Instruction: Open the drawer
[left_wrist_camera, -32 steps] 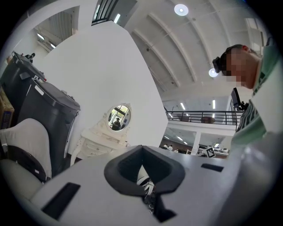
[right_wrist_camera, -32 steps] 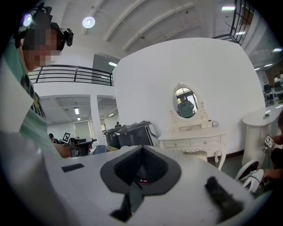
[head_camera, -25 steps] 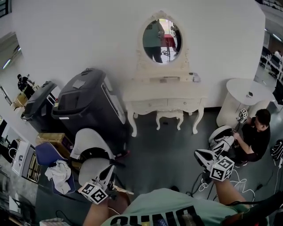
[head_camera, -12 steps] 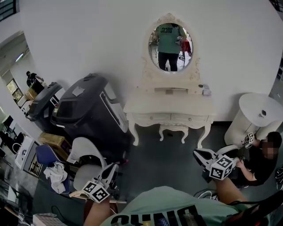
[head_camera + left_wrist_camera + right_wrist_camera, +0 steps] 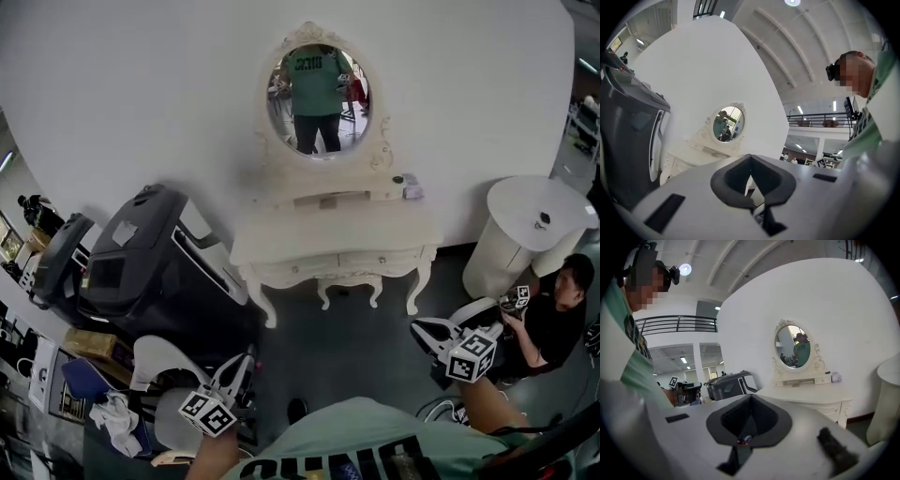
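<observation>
Nearest in the head view, the left tool (image 5: 246, 359) is held low at the left. Its jaws are pressed together with nothing between them, as the left gripper view makes plain. The right tool (image 5: 419, 328) is carried at the right, and its jaws are likewise seen closed and empty in the right gripper view.

Both tools are pointed towards the ornate white wooden desk (image 5: 319, 230). They are kept well apart from it, with dark grey floor (image 5: 356, 347) lying between.

Along the desk's front edge two shallow white drawers are found: the left drawer (image 5: 302, 269) and the right drawer (image 5: 380, 260). Both are shut flush. A small white stool (image 5: 349, 280) is tucked beneath the front edge.

At the desk's back right corner a small pale box (image 5: 412, 191) is set. Above the back edge an oval white-framed mirror (image 5: 319, 94) is mounted, and a green-shirted figure is reflected in it.
</observation>
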{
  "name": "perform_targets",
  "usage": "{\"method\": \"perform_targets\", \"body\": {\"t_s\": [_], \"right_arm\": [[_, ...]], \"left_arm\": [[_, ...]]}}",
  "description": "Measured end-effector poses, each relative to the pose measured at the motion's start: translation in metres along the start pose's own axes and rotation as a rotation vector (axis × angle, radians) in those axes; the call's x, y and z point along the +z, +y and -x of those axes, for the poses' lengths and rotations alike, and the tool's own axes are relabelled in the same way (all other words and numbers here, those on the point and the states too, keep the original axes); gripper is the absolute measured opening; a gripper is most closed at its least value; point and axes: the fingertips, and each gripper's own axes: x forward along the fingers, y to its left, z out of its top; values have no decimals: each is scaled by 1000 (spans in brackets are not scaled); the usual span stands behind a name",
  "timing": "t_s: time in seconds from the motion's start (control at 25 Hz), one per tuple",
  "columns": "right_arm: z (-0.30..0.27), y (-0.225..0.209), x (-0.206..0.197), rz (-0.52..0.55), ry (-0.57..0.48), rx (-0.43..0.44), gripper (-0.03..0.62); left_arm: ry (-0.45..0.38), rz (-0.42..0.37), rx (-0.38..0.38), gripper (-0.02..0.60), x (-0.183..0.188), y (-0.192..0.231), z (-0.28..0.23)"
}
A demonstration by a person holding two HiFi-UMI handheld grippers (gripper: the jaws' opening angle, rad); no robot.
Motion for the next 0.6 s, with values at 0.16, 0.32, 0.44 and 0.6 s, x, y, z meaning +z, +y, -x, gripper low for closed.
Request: {"method": "perform_targets", "body": {"t_s": [0.16,0.32,0.44,0.6], "right_arm": [[-33,-15,10,1,-7,-82,12],[-75,-15,25,-20,-17,-169,12],[-107,-21,38,-19,-33,-229,12],[-149,-25,52,-52,-54,-284,12]], "left_arm": [[15,36,-80,6,15,49,-45],[51,35,-163,6,47,102,-85],[93,6,-238,6,65,134,-114],[145,21,-299,6,76,176,-149]]}}
